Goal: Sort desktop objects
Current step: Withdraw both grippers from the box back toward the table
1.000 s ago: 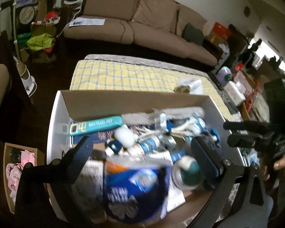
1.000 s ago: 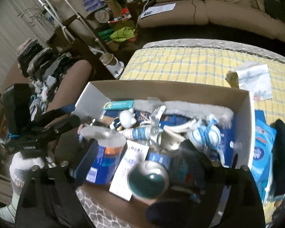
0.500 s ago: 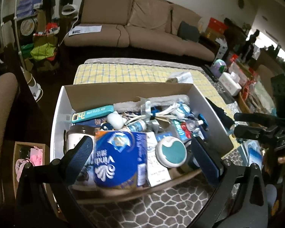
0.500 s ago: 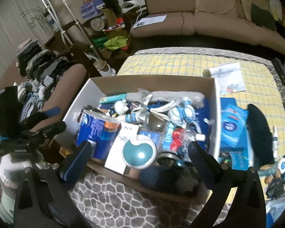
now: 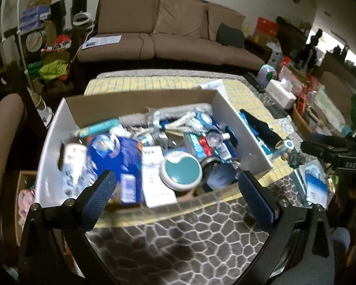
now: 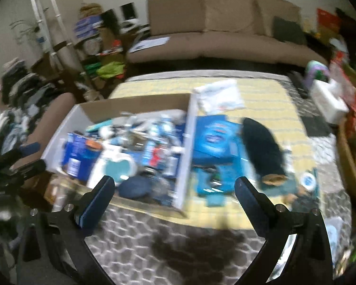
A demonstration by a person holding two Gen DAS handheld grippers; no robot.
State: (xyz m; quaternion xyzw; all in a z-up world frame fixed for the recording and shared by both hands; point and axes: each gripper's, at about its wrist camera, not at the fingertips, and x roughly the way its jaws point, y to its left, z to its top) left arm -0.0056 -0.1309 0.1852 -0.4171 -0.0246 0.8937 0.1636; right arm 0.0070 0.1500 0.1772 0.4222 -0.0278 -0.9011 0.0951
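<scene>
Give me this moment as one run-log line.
left tongs: open, empty | right tongs: open, empty | box: full of clutter | blue packet, dark pouch: on checked cloth right of box

Packed into cardboard box (image 5: 239, 128) on table (image 5: 178, 242): round case (image 5: 180, 172), tissue pack (image 5: 121, 163); wipes packet (image 6: 213, 140) beside it, sofa (image 5: 178, 38) behind.

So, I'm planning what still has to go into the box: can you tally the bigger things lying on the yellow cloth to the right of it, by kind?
Blue packs: 2
Long black item: 1
White plastic bag: 1
Round blue-and-white tin: 1
Total: 5 (the blur may hide smaller ones)
</scene>
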